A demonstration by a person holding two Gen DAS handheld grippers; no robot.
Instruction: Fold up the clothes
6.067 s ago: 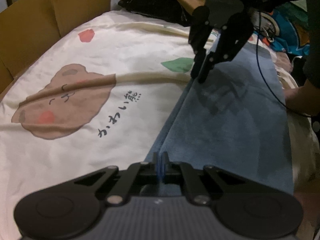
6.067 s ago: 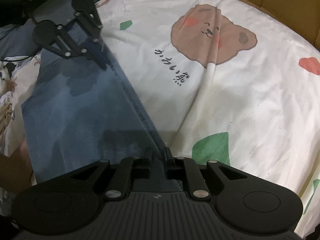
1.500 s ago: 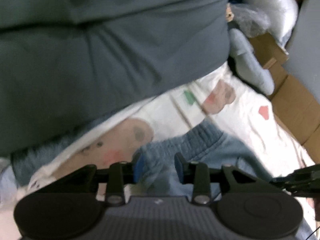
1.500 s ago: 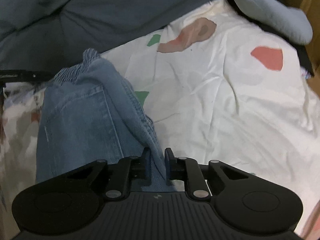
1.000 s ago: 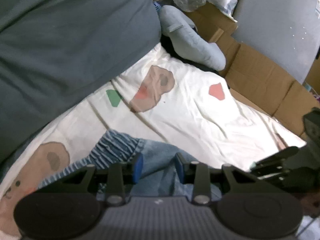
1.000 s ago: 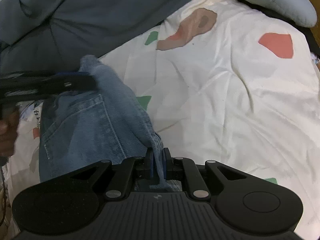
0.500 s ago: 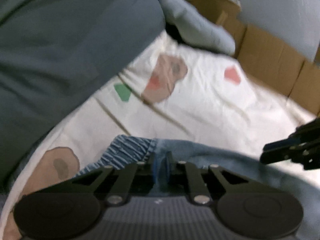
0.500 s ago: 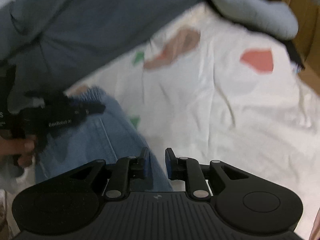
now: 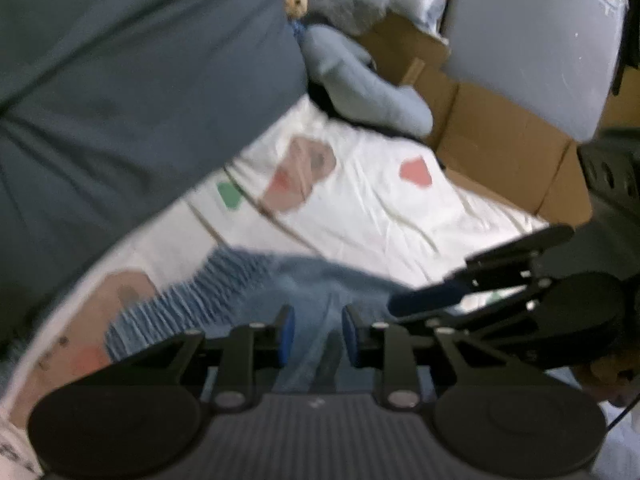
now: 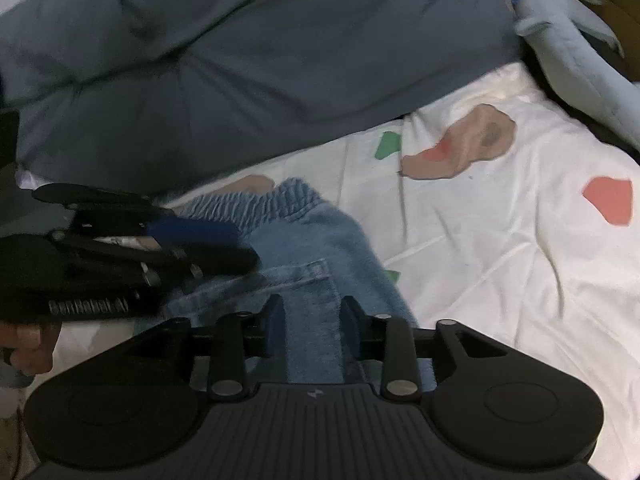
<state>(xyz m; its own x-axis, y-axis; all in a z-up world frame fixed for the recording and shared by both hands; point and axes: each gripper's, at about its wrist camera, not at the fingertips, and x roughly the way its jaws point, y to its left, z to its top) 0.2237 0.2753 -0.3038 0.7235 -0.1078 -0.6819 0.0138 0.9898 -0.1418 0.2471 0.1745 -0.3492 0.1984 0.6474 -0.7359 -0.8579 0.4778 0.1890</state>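
Note:
Folded blue jeans (image 9: 312, 284) (image 10: 320, 232) lie on the white printed sheet, their elastic waistband (image 9: 180, 304) (image 10: 256, 200) towards the duvet. My left gripper (image 9: 316, 334) hovers just over the denim. Its jaws are opening, and the cloth shows through the gap without touching the pads. My right gripper (image 10: 311, 320) is over the jeans' near edge, also opening, its pads clear of the fabric. Each gripper appears in the other's view: the right gripper (image 9: 432, 284) at the right, the left gripper (image 10: 244, 246) at the left, over the waistband end.
A dark grey-blue duvet (image 9: 120, 80) (image 10: 280, 60) is heaped behind the jeans. A pale blue plush toy (image 9: 360, 84) (image 10: 580, 48) and cardboard panels (image 9: 500, 144) border the sheet (image 9: 380, 208) (image 10: 500, 260). A person's hand (image 10: 24, 344) holds the left gripper.
A second ago my right gripper pinched the jeans' edge, and half a second ago my left was shut on the denim. Both have let go, parted their jaws and drawn back slightly.

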